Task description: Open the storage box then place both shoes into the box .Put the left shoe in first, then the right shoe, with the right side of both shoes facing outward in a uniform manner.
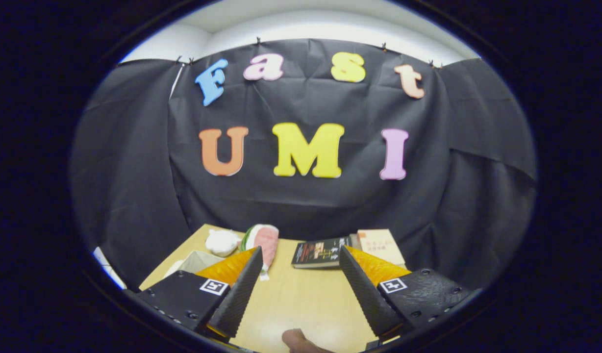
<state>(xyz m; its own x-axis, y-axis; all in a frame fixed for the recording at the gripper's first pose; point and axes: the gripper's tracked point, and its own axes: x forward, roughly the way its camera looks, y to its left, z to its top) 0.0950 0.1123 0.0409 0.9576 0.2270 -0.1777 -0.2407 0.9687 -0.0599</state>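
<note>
From my gripper view, I see a light wooden table (301,299) with black cloth walls behind it and a white wall above the cloth. My gripper (298,260) has its fingers wide apart over bare table, holding nothing, and the corner of a pale box (195,261) peeks out past the left finger. Farther back lie a white plush toy (221,242), a watermelon-slice plush (263,240), a dark book (320,252) and a tan book (381,245), their cover writing too small to read.

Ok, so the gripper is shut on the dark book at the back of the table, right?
No. The gripper is open in the gripper view, its fingers spread over bare table. The dark book does lie at the back, beyond the fingertips, untouched.
</note>
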